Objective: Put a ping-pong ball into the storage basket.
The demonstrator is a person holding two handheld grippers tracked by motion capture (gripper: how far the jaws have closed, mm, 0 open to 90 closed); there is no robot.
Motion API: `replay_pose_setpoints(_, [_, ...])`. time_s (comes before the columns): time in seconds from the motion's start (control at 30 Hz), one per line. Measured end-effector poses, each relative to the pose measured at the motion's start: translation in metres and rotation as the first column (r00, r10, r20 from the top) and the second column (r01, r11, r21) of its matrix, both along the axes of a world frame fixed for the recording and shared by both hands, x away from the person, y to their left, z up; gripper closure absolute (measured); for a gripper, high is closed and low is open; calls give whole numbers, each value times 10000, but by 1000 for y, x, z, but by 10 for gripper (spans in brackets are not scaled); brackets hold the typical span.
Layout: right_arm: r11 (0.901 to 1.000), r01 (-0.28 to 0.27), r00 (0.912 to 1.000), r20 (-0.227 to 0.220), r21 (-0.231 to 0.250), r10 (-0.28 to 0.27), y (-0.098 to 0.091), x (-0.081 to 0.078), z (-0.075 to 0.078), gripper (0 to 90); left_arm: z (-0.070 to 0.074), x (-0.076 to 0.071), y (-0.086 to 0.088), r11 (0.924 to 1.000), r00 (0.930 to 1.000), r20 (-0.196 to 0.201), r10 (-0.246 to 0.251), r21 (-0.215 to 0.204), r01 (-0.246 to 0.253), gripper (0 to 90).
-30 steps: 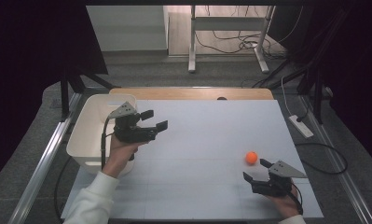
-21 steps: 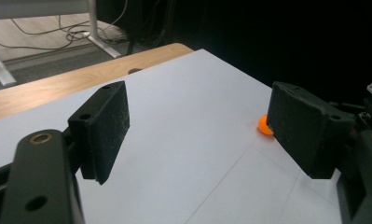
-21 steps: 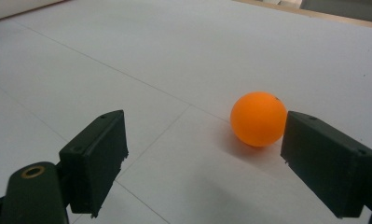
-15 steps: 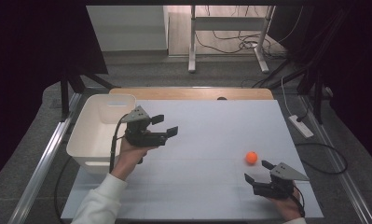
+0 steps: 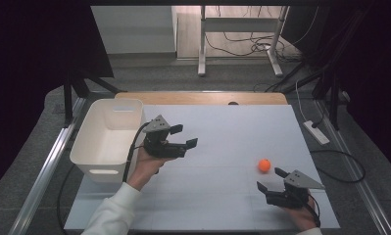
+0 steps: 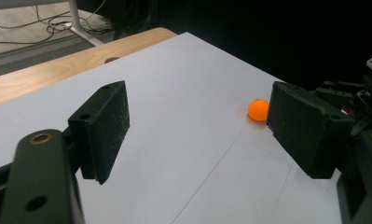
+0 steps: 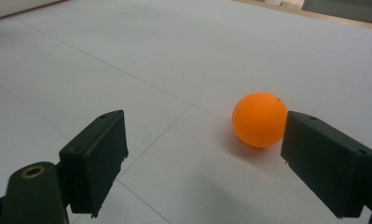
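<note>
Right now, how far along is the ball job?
Done: nothing; the white bin looks empty. In hand: neither claw holds anything; the left claw is open above the mat, and the right claw is open beside the orange ball. Left: probably grasp ball, carry to bin.

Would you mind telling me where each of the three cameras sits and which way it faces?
High view: fixed above the person's side, looking forward and down on the white table; a sleeved forearm, left hand-held gripper and right hand-held gripper show.
Left gripper view: rides the left hand-held gripper, looking across the table; its open black jaws show, the other gripper beyond.
Right gripper view: rides the right hand-held gripper, looking low over the table; open jaws show.
Shared: all three see the orange ball.
</note>
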State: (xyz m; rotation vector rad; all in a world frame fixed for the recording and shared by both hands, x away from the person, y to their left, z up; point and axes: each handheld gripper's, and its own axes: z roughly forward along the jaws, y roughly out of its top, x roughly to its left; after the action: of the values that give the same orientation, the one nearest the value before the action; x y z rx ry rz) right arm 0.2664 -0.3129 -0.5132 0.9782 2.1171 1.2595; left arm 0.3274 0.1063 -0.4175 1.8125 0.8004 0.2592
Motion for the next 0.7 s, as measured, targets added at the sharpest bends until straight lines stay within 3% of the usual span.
replay_pose_setpoints(0.7, [10000,63,10000,-16,-22,-63,0,1,0,147,-24,5,-25,9979,9979,-390,-509,381,524,224])
